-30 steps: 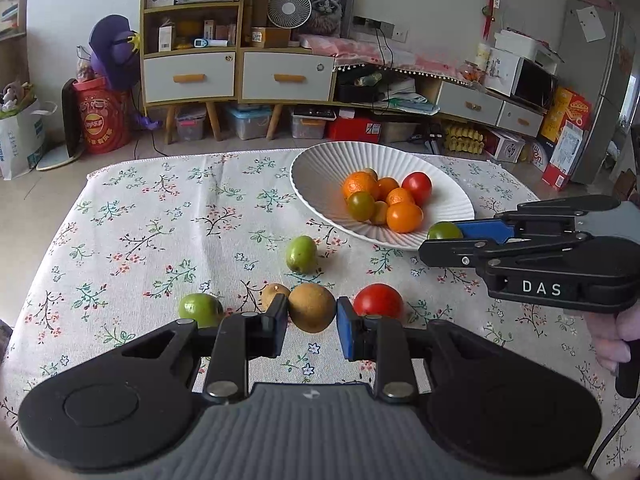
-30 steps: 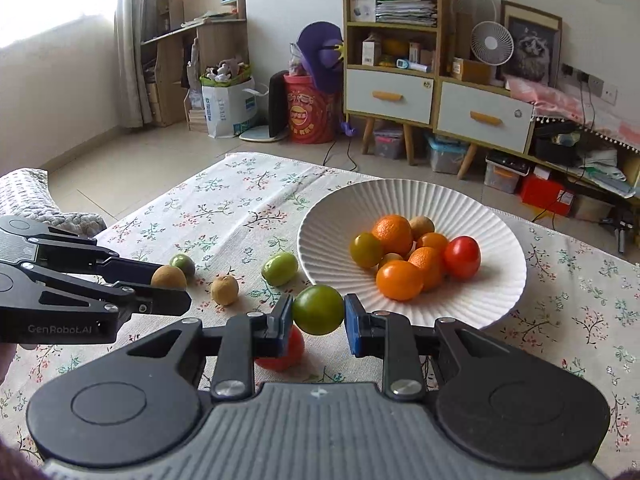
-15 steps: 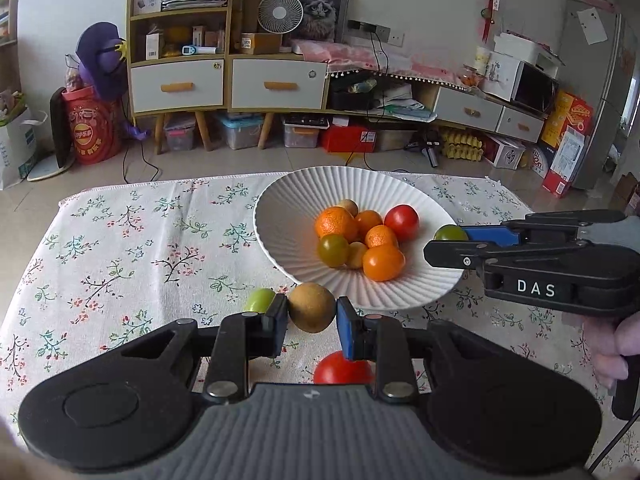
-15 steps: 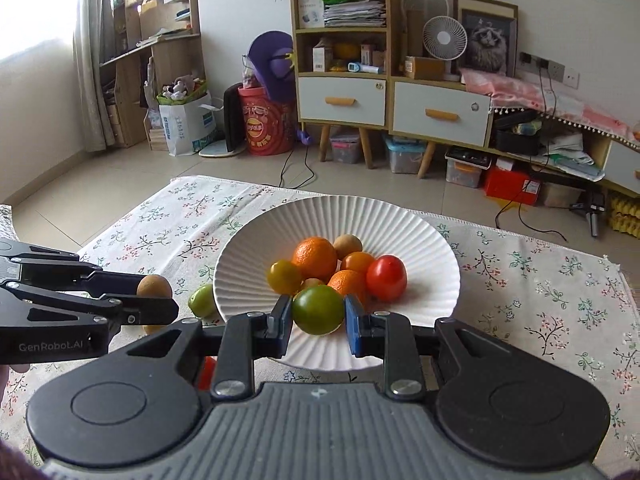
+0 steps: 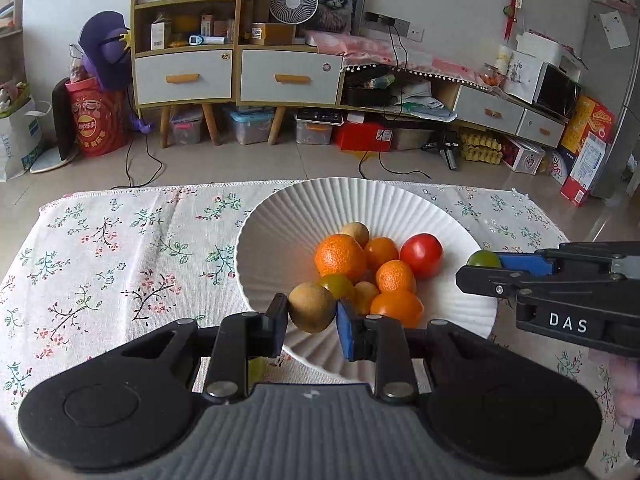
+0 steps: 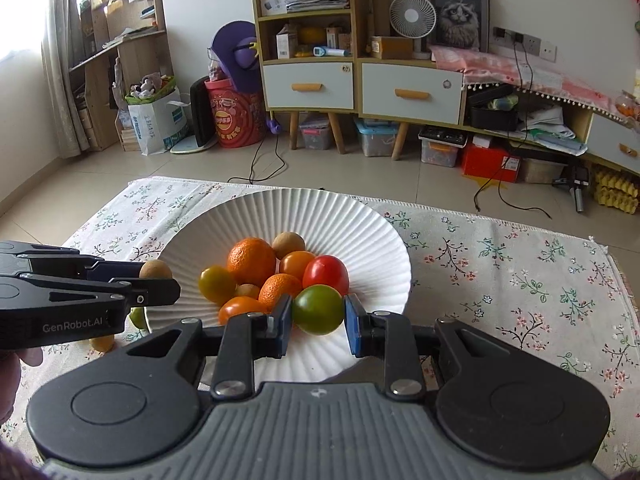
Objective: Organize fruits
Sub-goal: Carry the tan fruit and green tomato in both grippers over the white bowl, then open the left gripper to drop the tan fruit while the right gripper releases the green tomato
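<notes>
A white ribbed bowl (image 5: 400, 204) (image 6: 360, 232) on the flowered cloth holds oranges, a red tomato (image 5: 421, 255) (image 6: 325, 276) and several small fruits. My left gripper (image 5: 311, 322) is shut on a brown round fruit (image 5: 312, 307) over the bowl's near left rim. From the right wrist view that fruit (image 6: 155, 269) shows at the left gripper's tip (image 6: 148, 280). My right gripper (image 6: 317, 320) is shut on a green tomato (image 6: 318, 309) over the bowl's near side. In the left wrist view this green tomato (image 5: 483, 258) peeks out at the right gripper (image 5: 476, 270).
The flowered tablecloth (image 5: 120, 248) (image 6: 520, 272) spreads to both sides of the bowl. A green fruit (image 6: 138, 317) and a small yellow-brown fruit (image 6: 102, 342) lie on the cloth left of the bowl, partly hidden by the left gripper. Cabinets and clutter stand beyond the table.
Both grippers moved forward with their fruits, from over the cloth to over the bowl's near rim. The loose fruits on the cloth slid out of sight below the left gripper.
</notes>
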`<action>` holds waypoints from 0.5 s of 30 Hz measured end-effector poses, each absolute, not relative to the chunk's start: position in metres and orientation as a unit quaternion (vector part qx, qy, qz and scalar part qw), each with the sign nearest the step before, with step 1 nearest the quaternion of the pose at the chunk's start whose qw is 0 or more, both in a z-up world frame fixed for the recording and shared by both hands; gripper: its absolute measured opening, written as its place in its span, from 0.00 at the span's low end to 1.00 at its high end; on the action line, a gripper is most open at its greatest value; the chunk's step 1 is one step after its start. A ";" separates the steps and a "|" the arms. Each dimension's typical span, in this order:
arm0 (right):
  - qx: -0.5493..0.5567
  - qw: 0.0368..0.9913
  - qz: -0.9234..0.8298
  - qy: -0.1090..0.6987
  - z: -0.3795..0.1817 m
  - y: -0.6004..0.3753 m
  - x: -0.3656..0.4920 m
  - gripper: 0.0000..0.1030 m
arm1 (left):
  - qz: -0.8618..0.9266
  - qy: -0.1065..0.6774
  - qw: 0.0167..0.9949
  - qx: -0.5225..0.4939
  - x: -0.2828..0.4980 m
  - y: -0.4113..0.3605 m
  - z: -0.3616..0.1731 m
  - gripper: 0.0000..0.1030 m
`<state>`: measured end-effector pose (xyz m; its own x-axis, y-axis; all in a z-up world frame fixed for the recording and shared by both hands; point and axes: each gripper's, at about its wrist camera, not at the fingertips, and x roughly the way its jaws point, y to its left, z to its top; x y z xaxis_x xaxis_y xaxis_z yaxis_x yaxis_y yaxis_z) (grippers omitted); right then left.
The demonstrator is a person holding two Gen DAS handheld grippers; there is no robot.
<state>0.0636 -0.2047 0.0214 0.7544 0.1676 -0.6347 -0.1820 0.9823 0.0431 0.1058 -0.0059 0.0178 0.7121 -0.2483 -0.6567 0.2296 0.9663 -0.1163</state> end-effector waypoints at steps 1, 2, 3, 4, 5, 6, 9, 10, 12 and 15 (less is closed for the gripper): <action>-0.009 0.935 0.094 0.342 0.020 -0.206 0.066 0.24 | -0.126 0.358 0.925 -0.019 0.109 -0.005 0.017 0.22; -0.008 0.933 0.094 0.347 0.018 -0.207 0.066 0.24 | -0.122 0.359 0.925 -0.025 0.112 -0.004 0.017 0.22; -0.010 0.933 0.092 0.349 0.016 -0.207 0.066 0.24 | -0.116 0.361 0.925 -0.031 0.114 -0.003 0.016 0.22; -0.012 0.932 0.090 0.350 0.015 -0.207 0.066 0.24 | -0.111 0.363 0.924 -0.037 0.117 -0.001 0.015 0.22; -0.015 0.931 0.089 0.353 0.013 -0.208 0.065 0.24 | -0.108 0.365 0.924 -0.044 0.120 0.000 0.015 0.22; -0.018 0.931 0.090 0.354 0.012 -0.208 0.065 0.24 | -0.104 0.367 0.923 -0.052 0.122 0.001 0.014 0.22; -0.031 0.929 0.092 0.357 0.010 -0.206 0.061 0.24 | -0.102 0.370 0.921 -0.063 0.129 0.002 0.014 0.22; -0.036 0.929 0.093 0.358 0.010 -0.204 0.060 0.24 | -0.104 0.371 0.920 -0.066 0.130 0.002 0.014 0.22; -0.046 0.928 0.095 0.358 0.009 -0.202 0.060 0.24 | -0.106 0.375 0.918 -0.068 0.134 0.000 0.014 0.22; -0.057 0.927 0.100 0.357 0.009 -0.198 0.059 0.25 | -0.108 0.375 0.918 -0.072 0.134 -0.002 0.013 0.22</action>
<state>0.0588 -0.1981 0.0086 0.7247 0.1450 -0.6736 -0.2266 0.9734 -0.0343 0.1342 -0.0017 0.0132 0.6958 -0.2519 -0.6726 0.1434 0.9663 -0.2136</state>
